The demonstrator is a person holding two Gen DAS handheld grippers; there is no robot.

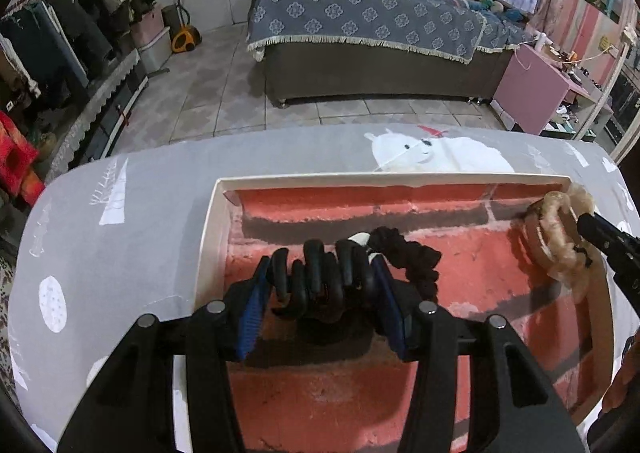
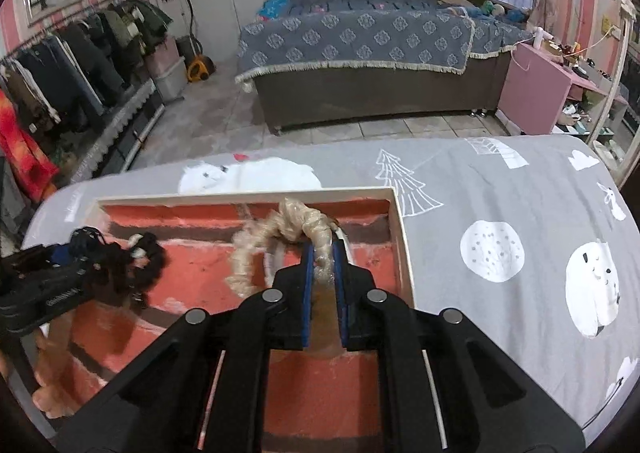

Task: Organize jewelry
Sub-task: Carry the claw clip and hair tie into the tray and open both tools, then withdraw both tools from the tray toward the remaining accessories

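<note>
A shallow tray with a white rim and red lining lies on the grey printed cloth. Over its left half, my left gripper is shut on a bundle of black coiled hair ties. A black scrunchie hangs from the bundle's right side. Over the tray's far right corner, my right gripper is shut on a beige, glossy scrunchie. A white ring shows beneath it. In the left wrist view the right gripper comes in from the right edge with the beige scrunchie. The left gripper shows at the right wrist view's left edge.
The grey cloth with white bears and trees covers the table around the tray. Beyond the table's far edge are a tiled floor, a bed, a clothes rack on the left and a pink cabinet on the right. A hand shows low left.
</note>
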